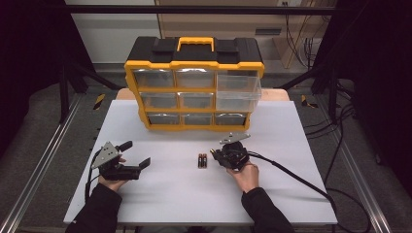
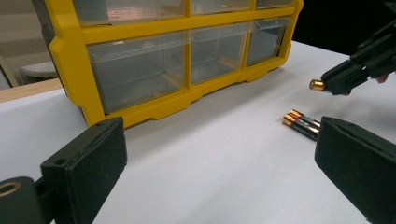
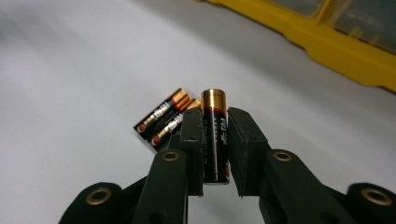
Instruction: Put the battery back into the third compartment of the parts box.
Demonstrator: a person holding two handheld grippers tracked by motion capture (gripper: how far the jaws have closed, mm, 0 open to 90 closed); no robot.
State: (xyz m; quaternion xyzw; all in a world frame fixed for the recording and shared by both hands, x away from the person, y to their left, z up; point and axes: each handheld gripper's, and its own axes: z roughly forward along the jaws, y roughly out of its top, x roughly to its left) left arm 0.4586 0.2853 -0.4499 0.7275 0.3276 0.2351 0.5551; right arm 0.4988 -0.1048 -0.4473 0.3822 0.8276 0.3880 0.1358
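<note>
Table (image 1: 160,194) white w/ yellow organizer (image 1: 194,82); right tongs (image 3: 215,140) pinch battery (image 3: 215,135), left tongs (image 2: 219,172) spread.

From my station I see a white desk (image 1: 291,194) on grey floor (image 1: 43,121), black curtains (image 1: 29,48) either side, cables (image 1: 340,116) trailing right.

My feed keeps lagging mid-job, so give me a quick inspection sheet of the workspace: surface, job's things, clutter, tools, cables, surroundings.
Surface: white table, mostly bare.
Job's things: one battery gripped; two batteries lying side by side; yellow drawer organizer at the back, upper right drawer pulled out.
Clutter: nothing seen.
Tools: right tool shut on the battery; left tool open, holding nothing.
Cables: right tool's cable trails off the table's right edge.
Surroundings: metal frame rails, loose floor wiring.
</note>
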